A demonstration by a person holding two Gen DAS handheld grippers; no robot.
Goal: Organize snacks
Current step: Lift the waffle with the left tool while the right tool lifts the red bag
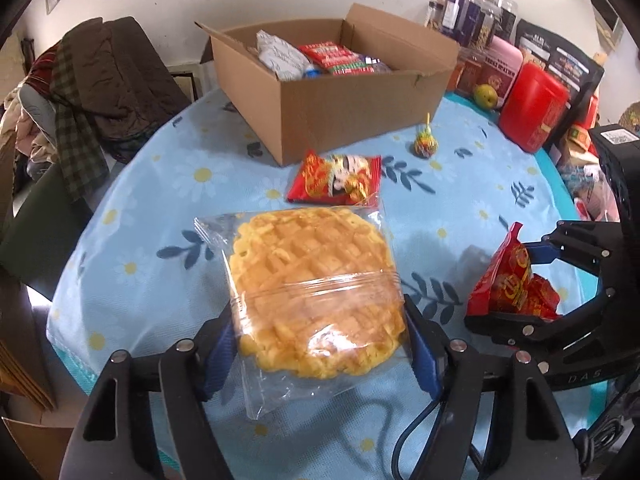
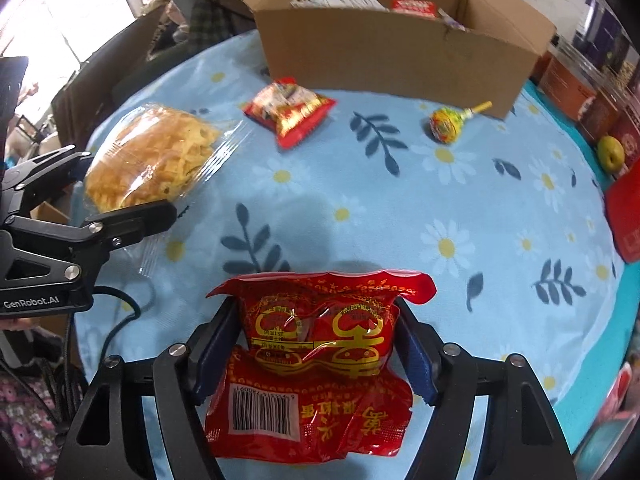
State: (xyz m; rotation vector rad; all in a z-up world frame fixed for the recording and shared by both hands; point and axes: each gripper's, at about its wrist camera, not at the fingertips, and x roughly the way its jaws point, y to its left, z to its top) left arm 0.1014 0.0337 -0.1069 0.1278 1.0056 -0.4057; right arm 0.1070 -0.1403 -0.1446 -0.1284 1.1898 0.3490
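The left tongs [image 1: 320, 344] are clenched on a clear bag of yellow lattice crisps [image 1: 316, 292], blue pads pressed to its two sides, the bag's near end between the fingers and its far end reaching out over the counter [image 1: 140, 248]. Right of them, the right tongs [image 2: 320, 344] grasp a red packet [image 2: 320, 340] by its sides; its crimped top edge fans out just past the fingertips and its barcode end hangs back toward the camera.

Beyond the crisps, a small red snack pouch [image 1: 334, 178] lies flat on the blue daisy cloth, just in front of the cardboard box [image 1: 332, 104]. The box stands open at the far side of the counter with packets already in it. Right of the pouch, near the box's corner, lies a lollipop [image 1: 426, 144]. Further right, at the counter's edge, sit a green fruit [image 1: 486, 96], a red tub [image 1: 534, 106] and a row of jars [image 1: 472, 12].
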